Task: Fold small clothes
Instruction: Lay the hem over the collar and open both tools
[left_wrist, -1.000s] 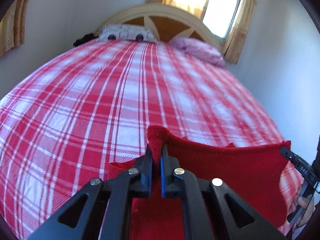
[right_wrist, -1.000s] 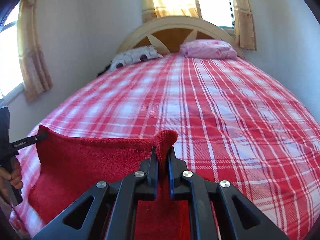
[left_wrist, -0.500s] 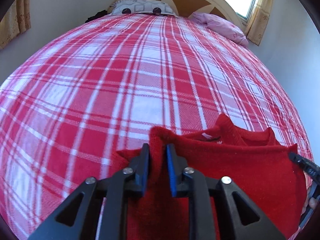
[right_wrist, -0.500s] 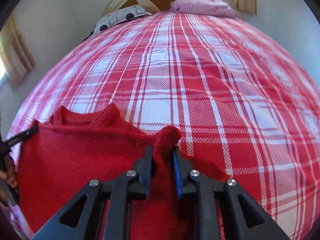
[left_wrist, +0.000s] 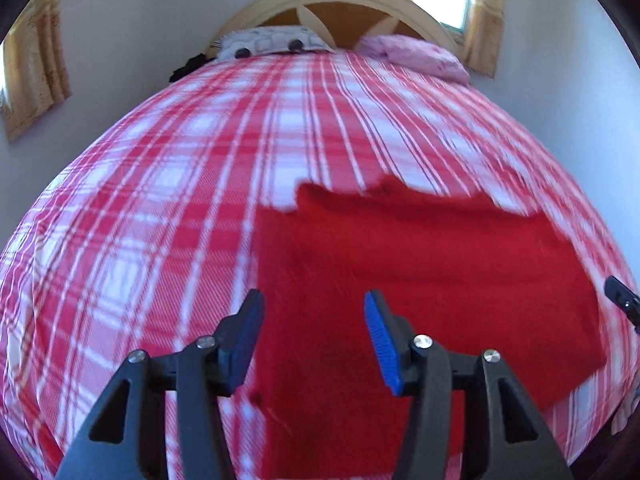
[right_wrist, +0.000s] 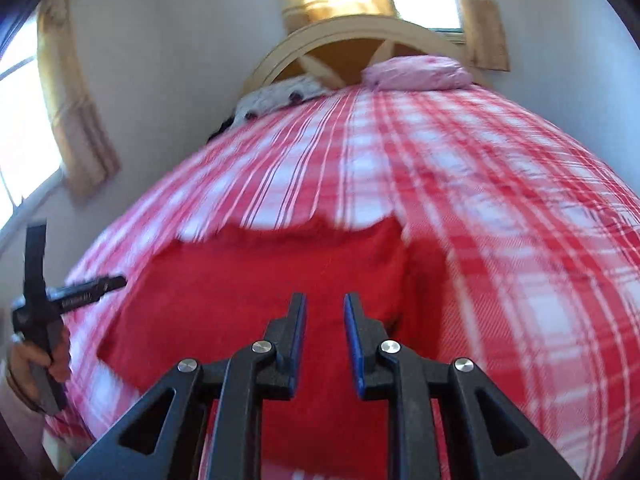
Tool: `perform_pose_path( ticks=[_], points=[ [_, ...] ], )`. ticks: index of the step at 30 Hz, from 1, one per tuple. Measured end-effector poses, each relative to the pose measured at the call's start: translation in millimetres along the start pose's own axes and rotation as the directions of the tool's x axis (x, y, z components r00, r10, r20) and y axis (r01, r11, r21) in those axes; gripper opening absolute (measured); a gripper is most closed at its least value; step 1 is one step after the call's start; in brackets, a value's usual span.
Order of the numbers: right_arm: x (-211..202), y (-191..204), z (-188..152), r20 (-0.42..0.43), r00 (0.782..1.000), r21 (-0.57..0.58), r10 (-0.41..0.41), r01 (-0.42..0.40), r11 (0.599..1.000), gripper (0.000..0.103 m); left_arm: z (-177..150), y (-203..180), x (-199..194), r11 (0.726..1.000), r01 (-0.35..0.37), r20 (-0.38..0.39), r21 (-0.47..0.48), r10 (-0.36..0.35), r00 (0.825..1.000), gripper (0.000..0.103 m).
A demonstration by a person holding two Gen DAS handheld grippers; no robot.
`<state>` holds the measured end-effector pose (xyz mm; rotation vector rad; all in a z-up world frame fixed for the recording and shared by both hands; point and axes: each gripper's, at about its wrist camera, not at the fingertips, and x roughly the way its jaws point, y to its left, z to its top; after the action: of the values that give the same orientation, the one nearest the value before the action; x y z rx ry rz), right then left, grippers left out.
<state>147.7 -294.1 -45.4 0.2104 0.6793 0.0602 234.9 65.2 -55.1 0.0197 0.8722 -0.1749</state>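
A small red knit sweater lies folded flat on the red-and-white plaid bedspread, near the foot of the bed. It also shows in the right wrist view. My left gripper is open wide and empty, above the sweater's left part. My right gripper is open with a narrower gap and empty, above the sweater's right part. The left gripper's tip shows at the left edge of the right wrist view. The right gripper's tip shows at the right edge of the left wrist view.
A patterned pillow and a pink pillow lie at the curved wooden headboard. A dark item sits beside the patterned pillow. Walls and curtained windows flank the bed.
Both grippers let go of the sweater's corners, opened and pulled back and up. The sweater, held up a second ago, now lies folded on the bed.
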Motion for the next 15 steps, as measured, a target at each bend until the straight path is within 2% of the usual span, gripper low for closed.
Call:
perform_pose_path(
  ticks=[3, 7, 9, 11, 15],
  points=[
    [4.5, 7.7, -24.1, -0.027, 1.000, 0.011, 0.005, -0.004, 1.000, 0.020, -17.1, -8.9, 3.2, 1.000, -0.019, -0.029, -0.006, 0.019, 0.999, 0.055],
    [20.8, -10.5, -52.0, -0.091, 0.996, 0.103, -0.017, 0.026, 0.994, 0.020, -31.0, -12.3, 10.7, 0.997, -0.073, -0.042, 0.014, 0.074, 0.996, 0.057],
    [17.5, -16.0, -62.4, -0.059, 0.998, 0.153, 0.019, -0.010, 0.988, 0.020, -35.9, -15.8, 9.5, 0.994, -0.102, -0.022, 0.036, 0.103, 0.994, 0.061],
    [15.1, -16.3, -66.2, -0.051, 0.999, 0.156, 0.020, -0.012, 0.988, 0.020, -37.5, -18.9, 8.1, 0.988, -0.145, -0.010, 0.057, 0.146, 0.989, 0.069],
    [6.0, -8.9, -66.4, -0.074, 0.997, 0.147, -0.021, 0.032, 0.989, 0.020, -40.5, -18.2, 2.3, 0.986, -0.159, -0.017, 0.056, 0.160, 0.987, 0.069]
  ],
)
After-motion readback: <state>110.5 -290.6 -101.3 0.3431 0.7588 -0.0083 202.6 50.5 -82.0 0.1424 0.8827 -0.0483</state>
